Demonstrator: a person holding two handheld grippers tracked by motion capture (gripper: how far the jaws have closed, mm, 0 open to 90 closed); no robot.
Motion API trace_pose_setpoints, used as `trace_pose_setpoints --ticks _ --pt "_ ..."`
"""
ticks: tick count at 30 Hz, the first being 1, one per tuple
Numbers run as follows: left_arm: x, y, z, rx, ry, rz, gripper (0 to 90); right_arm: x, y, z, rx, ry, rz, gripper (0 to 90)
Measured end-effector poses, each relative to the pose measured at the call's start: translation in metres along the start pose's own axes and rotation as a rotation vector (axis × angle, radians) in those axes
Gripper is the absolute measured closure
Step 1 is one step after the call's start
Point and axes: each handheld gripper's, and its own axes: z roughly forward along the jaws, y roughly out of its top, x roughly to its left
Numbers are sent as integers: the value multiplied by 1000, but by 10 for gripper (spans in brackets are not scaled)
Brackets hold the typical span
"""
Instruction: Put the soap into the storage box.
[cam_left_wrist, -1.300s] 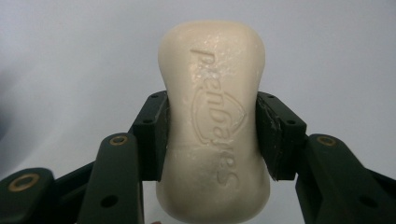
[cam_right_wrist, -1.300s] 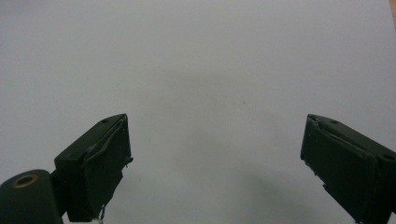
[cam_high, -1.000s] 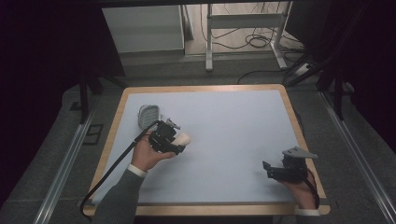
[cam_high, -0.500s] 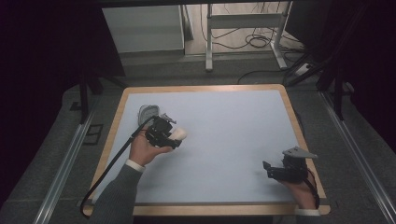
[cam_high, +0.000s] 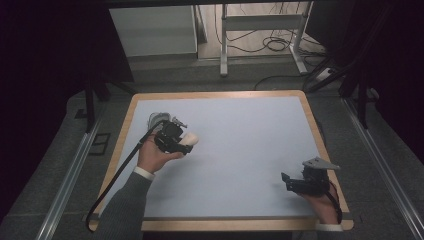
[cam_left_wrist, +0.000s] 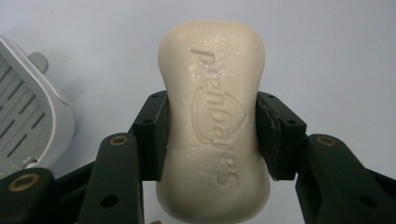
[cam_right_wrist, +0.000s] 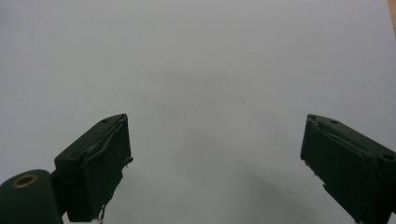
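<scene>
Cream soap bar (cam_left_wrist: 215, 121) stamped with lettering, clamped at its waist between left gripper (cam_left_wrist: 212, 135) jaws, above pale table (cam_high: 240, 150) near left edge, grey slotted soap dish (cam_left_wrist: 28, 116) just beside, right gripper (cam_right_wrist: 215, 158) jaws wide apart, empty, near right front corner.

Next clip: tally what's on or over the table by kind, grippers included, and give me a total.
Bars of soap: 1, cream, soap bar clamped in the left gripper
Soap dishes: 1, grey slotted soap dish beside it
Grippers: 2, with the right gripper open over bare table
Total: 4
</scene>
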Motion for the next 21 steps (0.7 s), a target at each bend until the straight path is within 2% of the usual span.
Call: trace_pose_setpoints --ticks 5,21 --pt "2 2 0 -4 4 -4 495 1 0 0 2 -1 -1 82" --pt "30 9 -6 -15 32 -55 495 0 -1 2 7 -2 -1 82"
